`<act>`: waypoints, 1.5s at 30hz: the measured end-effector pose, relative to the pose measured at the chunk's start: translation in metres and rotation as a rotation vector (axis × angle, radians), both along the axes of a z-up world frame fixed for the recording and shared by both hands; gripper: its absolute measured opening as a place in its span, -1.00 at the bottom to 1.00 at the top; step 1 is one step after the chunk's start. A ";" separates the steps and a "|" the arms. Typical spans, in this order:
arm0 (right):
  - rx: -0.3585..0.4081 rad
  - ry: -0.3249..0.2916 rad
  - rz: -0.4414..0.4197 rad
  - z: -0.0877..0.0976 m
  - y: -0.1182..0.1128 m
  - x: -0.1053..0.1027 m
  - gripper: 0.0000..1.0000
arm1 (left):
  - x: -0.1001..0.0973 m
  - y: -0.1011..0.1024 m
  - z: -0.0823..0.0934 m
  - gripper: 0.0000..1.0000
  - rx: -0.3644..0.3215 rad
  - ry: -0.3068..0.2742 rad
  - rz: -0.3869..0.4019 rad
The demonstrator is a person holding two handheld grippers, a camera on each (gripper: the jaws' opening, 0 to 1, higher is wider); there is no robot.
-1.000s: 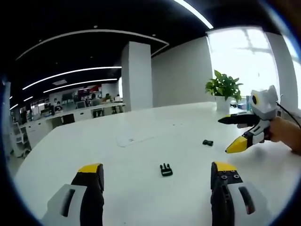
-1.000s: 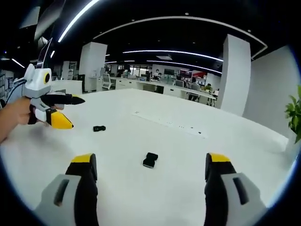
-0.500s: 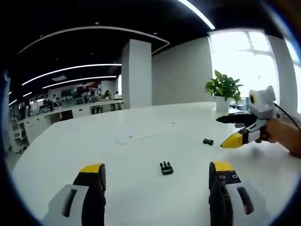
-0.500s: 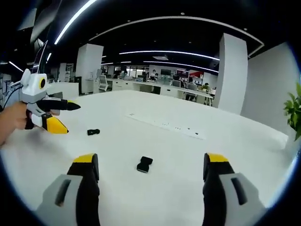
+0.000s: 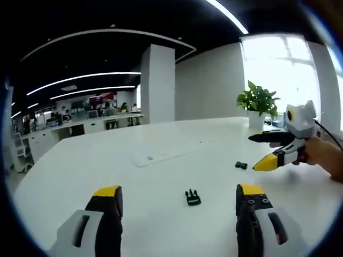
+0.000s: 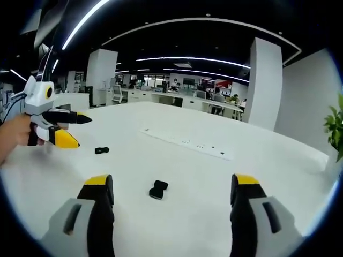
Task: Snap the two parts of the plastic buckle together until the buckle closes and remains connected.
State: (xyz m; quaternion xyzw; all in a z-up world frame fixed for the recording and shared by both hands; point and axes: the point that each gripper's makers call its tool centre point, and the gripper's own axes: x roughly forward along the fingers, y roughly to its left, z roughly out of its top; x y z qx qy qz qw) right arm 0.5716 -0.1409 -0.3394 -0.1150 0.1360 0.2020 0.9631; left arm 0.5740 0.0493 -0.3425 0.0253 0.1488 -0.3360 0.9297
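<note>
Left gripper (image 5: 177, 201) jaws stand wide; the pronged buckle half (image 5: 192, 197) lies between and just ahead of them on the white table (image 5: 161, 182). Right gripper (image 6: 171, 198) jaws wide too, the socket half (image 6: 157, 189) between them (both halves well apart).

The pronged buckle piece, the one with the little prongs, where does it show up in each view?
Left gripper view: the pronged buckle piece lies on the white table, between this gripper's open jaws.
Right gripper view: the small dark piece at left, below the left gripper, seems to be it.
Shared landmark: the potted plant.
</note>
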 end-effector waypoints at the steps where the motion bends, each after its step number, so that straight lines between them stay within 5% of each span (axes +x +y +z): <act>1: -0.003 -0.001 -0.001 0.000 0.000 0.001 0.81 | 0.000 0.000 0.000 0.74 0.000 0.000 0.000; 13: -0.022 -0.005 0.017 0.000 0.009 0.009 0.79 | 0.008 -0.003 -0.002 0.71 -0.002 0.010 0.011; 21: -0.036 0.000 0.020 -0.002 0.009 0.013 0.77 | 0.004 -0.008 -0.015 0.63 0.092 0.015 -0.033; 37: -0.021 0.018 0.027 -0.007 0.013 0.021 0.66 | 0.014 -0.016 -0.018 0.69 0.109 0.019 -0.019; 45: -0.023 0.030 0.032 -0.011 0.014 0.023 0.60 | 0.016 -0.021 -0.019 0.48 0.108 0.027 -0.024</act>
